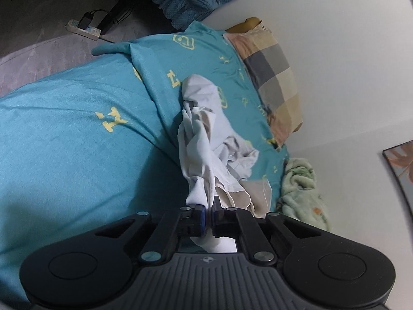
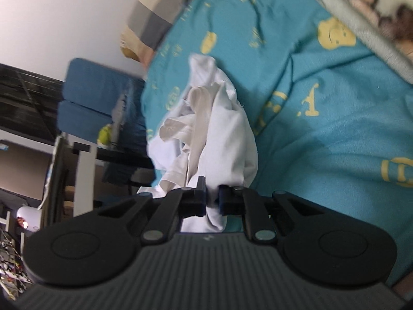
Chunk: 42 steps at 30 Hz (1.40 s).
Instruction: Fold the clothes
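folding has barely begun, by the look of it: the white garment (image 1: 206, 139) is lifted off the bed (image 1: 64, 142) in a crumpled bunch, so the step in hand seems to be the pick-up and shake-out, not a fold.

left gripper (image 1: 208, 213) has its tongs pressed together on a wad of the white cloth, which also pokes out behind them toward the camera. right gripper (image 2: 212, 197) is likewise pinching a thick fold of the same garment (image 2: 219, 129). each wrist view looks along the hanging cloth down toward the teal bedcover, so both hands seem held above the bed, pointing downward and tilted. the right view is a little blurred.

the garment hangs twisted between the two holds, its far end drooping toward the bedcover near the checked pillow (image 1: 273, 77); whether it touches the cover i cannot tell. a green blanket (image 1: 302, 191) lies at the bed's edge by the wall, just right of the cloth.

next move, as i judge it, calls for drawing the two holds apart so the cloth opens out, then laying it flat on the bare teal stretch, away from pillow and blanket. both grips look bunched rather than on clean corners, so regripping may be needed.
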Tool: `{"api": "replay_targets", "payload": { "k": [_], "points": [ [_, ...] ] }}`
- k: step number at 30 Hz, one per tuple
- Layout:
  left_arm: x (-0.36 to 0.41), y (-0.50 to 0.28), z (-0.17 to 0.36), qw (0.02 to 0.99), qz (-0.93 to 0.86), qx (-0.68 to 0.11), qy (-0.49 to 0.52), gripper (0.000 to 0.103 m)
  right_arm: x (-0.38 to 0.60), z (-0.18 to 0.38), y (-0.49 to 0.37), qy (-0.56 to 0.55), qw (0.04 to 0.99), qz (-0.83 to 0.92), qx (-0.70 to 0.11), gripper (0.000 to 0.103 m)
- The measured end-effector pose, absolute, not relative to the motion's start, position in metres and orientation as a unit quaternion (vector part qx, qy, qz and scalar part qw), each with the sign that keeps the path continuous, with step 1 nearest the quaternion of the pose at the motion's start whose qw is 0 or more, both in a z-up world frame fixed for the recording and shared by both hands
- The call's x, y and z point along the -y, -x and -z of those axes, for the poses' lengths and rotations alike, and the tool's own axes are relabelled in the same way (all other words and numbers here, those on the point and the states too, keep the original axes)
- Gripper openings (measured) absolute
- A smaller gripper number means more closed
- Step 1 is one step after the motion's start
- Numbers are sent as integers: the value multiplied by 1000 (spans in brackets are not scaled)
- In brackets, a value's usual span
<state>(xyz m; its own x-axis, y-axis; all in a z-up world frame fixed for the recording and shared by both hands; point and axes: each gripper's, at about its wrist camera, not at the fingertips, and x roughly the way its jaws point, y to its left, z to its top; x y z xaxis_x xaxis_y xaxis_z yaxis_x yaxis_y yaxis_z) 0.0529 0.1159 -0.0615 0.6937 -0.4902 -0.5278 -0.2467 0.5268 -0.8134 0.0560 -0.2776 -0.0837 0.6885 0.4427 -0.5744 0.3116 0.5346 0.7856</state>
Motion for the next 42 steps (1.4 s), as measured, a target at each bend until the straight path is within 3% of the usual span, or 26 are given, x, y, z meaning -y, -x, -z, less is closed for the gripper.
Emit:
{"api": "replay_targets", "payload": {
  "k": [12, 20, 33, 42],
  "points": [
    [-135, 50, 16, 773, 60, -382, 503, 4, 261, 42, 41, -500, 784, -46, -365, 11],
    [-137, 99, 3, 768, 61, -387, 507, 4, 265, 42, 86, -520, 775, -33, -357, 11],
    [-121, 5, -9, 766, 43, -372, 523, 5, 269, 42, -6, -553, 754, -26, -353, 12],
    [-119, -118, 39, 751, 22, -382, 538, 5, 262, 74, -123, -533, 751, -4, -390, 12]
  ]
}}
